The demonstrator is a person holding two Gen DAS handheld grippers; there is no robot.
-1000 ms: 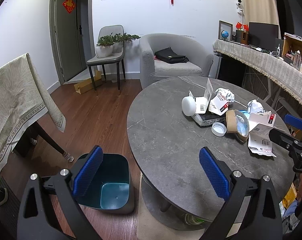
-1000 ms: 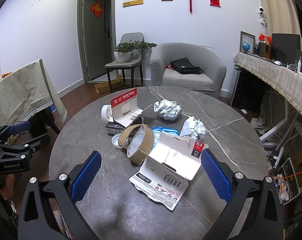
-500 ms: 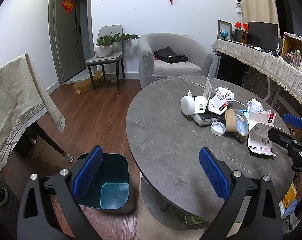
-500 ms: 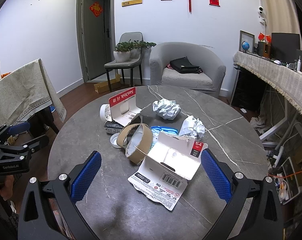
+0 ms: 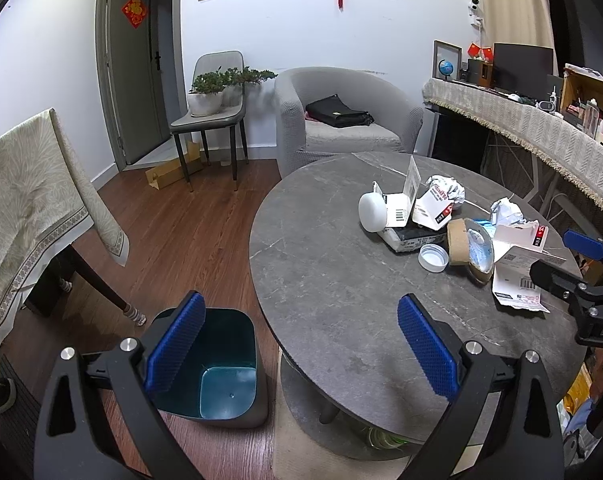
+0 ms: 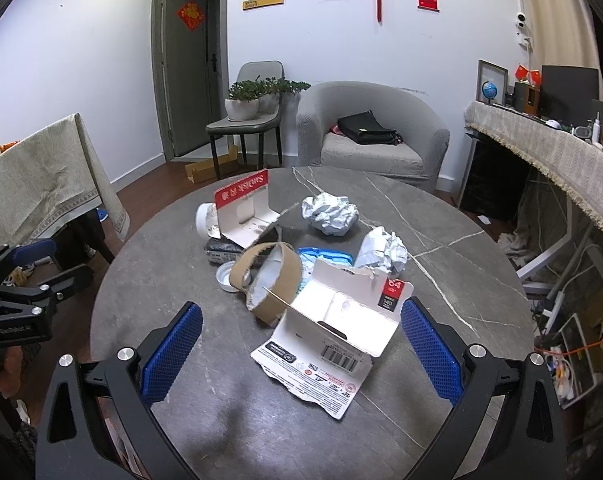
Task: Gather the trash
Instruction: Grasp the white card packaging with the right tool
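Trash lies in a heap on the round grey table point(image 6: 441, 216): a torn white card package point(image 6: 333, 328), a cardboard tape ring point(image 6: 271, 282), two crumpled paper balls point(image 6: 329, 214) point(image 6: 383, 250), a red-topped card package point(image 6: 247, 210), a white lid point(image 6: 227, 276) and a white cup point(image 5: 371, 212). My right gripper point(image 6: 299, 354) is open, just short of the torn package. My left gripper point(image 5: 301, 344) is open, between the table's left edge and an empty teal bin point(image 5: 217, 372) on the floor.
A cloth-covered table point(image 5: 25, 188) stands to the left. A grey armchair point(image 5: 341, 120) and a chair with potted plants point(image 5: 213, 108) stand behind the table. A cluttered counter point(image 5: 541, 136) runs along the right. A rug point(image 5: 297, 448) lies under the table.
Both grippers have barely moved; the views shift very slightly. Both stay open and empty.
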